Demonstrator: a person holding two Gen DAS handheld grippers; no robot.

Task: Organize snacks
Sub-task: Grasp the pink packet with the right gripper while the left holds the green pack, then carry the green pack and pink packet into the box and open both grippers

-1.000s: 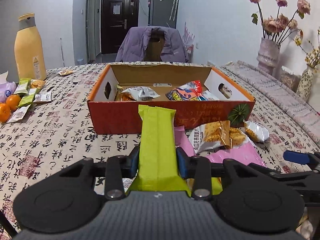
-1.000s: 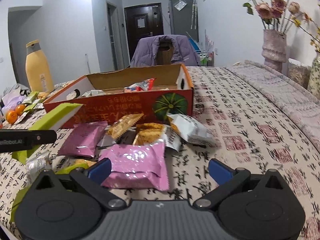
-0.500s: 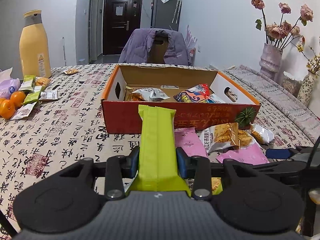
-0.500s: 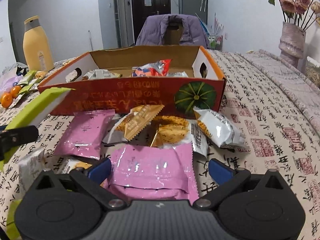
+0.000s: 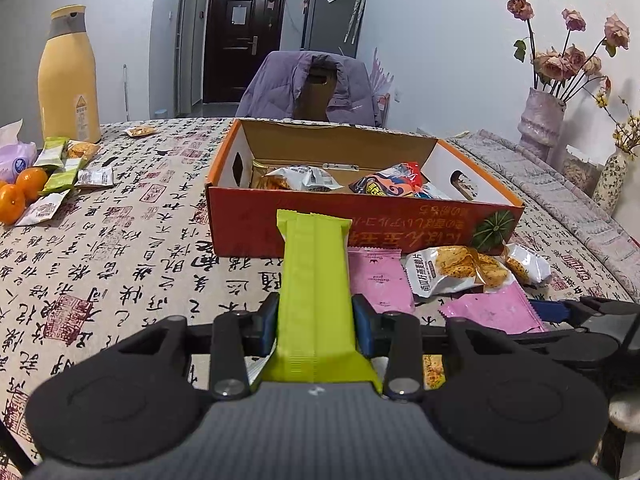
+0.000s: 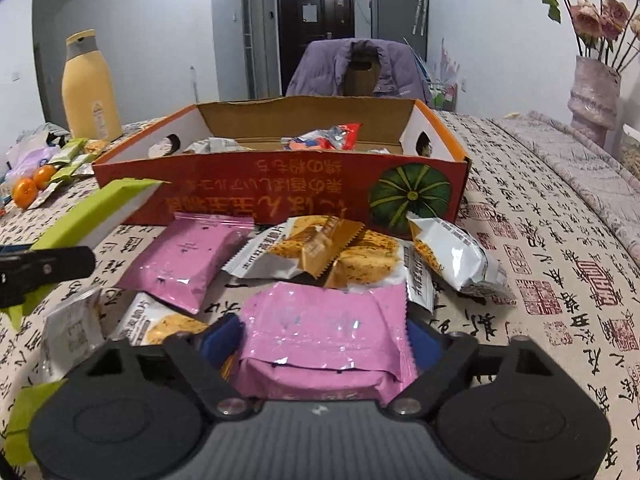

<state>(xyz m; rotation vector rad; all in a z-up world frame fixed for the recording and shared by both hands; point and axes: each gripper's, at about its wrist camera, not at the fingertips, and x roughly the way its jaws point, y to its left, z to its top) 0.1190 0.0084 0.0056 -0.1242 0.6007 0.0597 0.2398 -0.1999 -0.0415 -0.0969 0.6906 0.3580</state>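
Note:
My left gripper is shut on a long lime-green bar that sticks out forward toward the orange cardboard box. The box holds several snack packets. In the right wrist view the green bar shows at the left. My right gripper is closing around a pink packet lying on the tablecloth; its blue pads stand at the packet's side edges without squeezing it. A second pink packet and cracker packets lie between it and the box.
A yellow bottle, oranges and small packets sit at the far left. A chair with a purple jacket stands behind the box. Flower vases are at the right on a quilted runner.
My right gripper has slid forward over the pink packet and its fingers have narrowed to the packet's sides. The left gripper keeps its hold on the green bar, almost still.

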